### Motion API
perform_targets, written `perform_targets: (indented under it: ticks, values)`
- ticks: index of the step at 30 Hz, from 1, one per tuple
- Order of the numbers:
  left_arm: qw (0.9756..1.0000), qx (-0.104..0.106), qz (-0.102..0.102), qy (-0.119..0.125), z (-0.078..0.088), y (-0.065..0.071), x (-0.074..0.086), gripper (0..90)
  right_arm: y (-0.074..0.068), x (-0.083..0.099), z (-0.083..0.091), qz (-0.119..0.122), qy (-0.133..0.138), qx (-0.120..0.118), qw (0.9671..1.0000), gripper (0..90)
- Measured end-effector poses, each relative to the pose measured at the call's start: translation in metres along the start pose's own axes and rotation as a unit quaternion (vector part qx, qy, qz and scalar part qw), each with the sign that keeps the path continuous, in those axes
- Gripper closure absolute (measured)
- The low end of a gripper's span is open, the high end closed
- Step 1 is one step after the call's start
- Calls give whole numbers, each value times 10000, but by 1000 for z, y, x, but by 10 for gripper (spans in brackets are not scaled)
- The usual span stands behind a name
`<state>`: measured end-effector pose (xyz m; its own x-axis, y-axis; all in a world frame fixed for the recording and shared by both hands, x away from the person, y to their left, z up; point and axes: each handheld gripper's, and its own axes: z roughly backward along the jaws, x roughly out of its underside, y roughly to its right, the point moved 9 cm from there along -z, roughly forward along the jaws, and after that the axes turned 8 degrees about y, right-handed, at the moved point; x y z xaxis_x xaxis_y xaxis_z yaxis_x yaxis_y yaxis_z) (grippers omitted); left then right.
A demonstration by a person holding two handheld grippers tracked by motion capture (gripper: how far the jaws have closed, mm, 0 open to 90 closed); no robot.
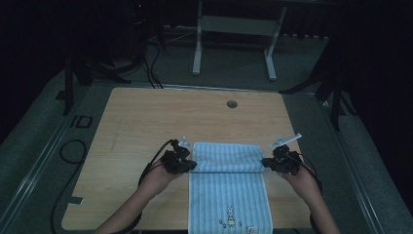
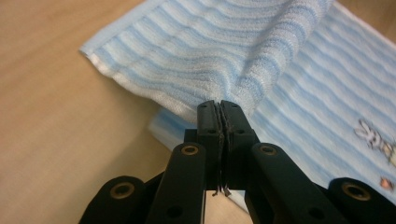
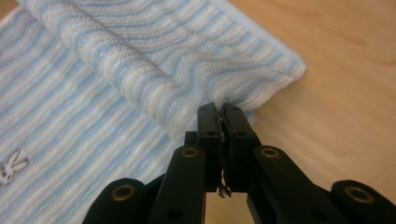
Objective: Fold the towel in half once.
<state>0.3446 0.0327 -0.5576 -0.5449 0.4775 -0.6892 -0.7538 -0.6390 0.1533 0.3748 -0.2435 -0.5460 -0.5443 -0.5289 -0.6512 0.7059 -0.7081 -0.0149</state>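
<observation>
High view: left gripper (image 1: 189, 165) and right gripper (image 1: 267, 164) each pinch a corner of the striped towel (image 1: 229, 195), its far part doubled over on the table (image 1: 136, 126). I judge the fold half done; laying the edge down remains.

wooden table (image 1: 146, 126) sitting on grey floor (image 1: 34, 146), round hole (image 1: 232, 104) showing near its far edge, white-legged stand (image 1: 234, 46) standing behind, black cables (image 1: 151, 68) trailing across floor
</observation>
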Motion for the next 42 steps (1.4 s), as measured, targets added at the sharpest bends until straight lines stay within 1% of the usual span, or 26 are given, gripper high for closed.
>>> perform_targets:
  ticks: [2,3,4,5,6,7,8,9,10,11,13,15,16,18,19,21,23,24,26,27,29,31,33,38,40,42]
  values:
    - [10000,74,34,-29,0,6,8,870,-7,8,-1,37,-67,-19,10000,866]
    - [9999,110,-31,-114,1,8,12,868,-11,12,-2,43,-112,-55,9999,857]
    - [9997,182,-39,-183,2,9,16,862,-16,16,-1,71,-153,-106,9998,815]
    - [9997,163,-56,-197,4,9,18,845,-19,19,1,75,-167,-149,9997,740]
    - [9997,88,-101,-220,5,8,18,778,-20,19,4,81,-103,-136,9998,733]
    - [9995,59,-184,-237,7,7,19,690,-20,17,9,62,-29,-81,9999,719]
    - [9996,71,-228,-177,8,9,17,623,-20,15,13,45,59,-42,10000,690]
    - [9996,105,-224,-132,9,10,16,595,-22,14,16,36,81,-49,9999,674]
    - [9995,168,-255,-122,7,12,15,594,-23,13,17,50,71,-43,10000,669]
    - [9992,205,-326,-131,5,15,15,569,-25,12,16,95,79,-43,9999,669]
    - [9987,218,-419,-199,-3,18,17,565,-28,13,9,148,-7,-70,9999,657]
    - [9987,325,-347,-188,-11,21,17,564,-31,14,-1,170,-86,-101,9998,649]
    - [9986,291,-389,-225,-14,20,18,564,-32,15,-6,192,-148,-138,9996,645]
    - [9985,317,-333,-294,-22,19,20,565,-33,18,-17,240,-241,-106,9994,630]
    - [9985,287,-331,-332,-25,17,21,565,-33,19,-23,278,-301,-98,9991,626]
    - [9979,236,-383,-463,-32,14,23,565,-30,20,-34,360,-386,30,9986,613]
    - [9979,199,-339,-514,-39,11,25,565,-28,22,-43,309,-508,-26,9982,625]
    - [9979,203,-300,-529,-41,10,25,565,-26,23,-47,334,-537,12,9980,629]
    - [9977,192,-309,-570,-45,8,26,566,-24,25,-54,381,-619,37,9973,628]
    - [9977,191,-323,-573,-46,7,25,567,-24,24,-56,354,-604,32,9975,629]
    - [9978,149,-300,-566,-48,2,22,569,-20,22,-58,321,-580,46,9978,627]
    - [9979,157,-251,-577,-50,-4,19,573,-16,20,-60,231,-587,8,9980,621]
    - [9980,105,-232,-585,-53,-9,15,573,-12,17,-63,192,-596,-26,9980,611]
    - [9976,48,-235,-644,-61,-21,4,573,0,10,-69,58,-664,-45,9978,603]
    - [9971,8,-300,-696,-64,-27,-1,573,4,7,-71,20,-693,-39,9976,589]
    - [9972,-54,-274,-699,-67,-32,-5,572,9,3,-74,-21,-696,-14,9976,584]
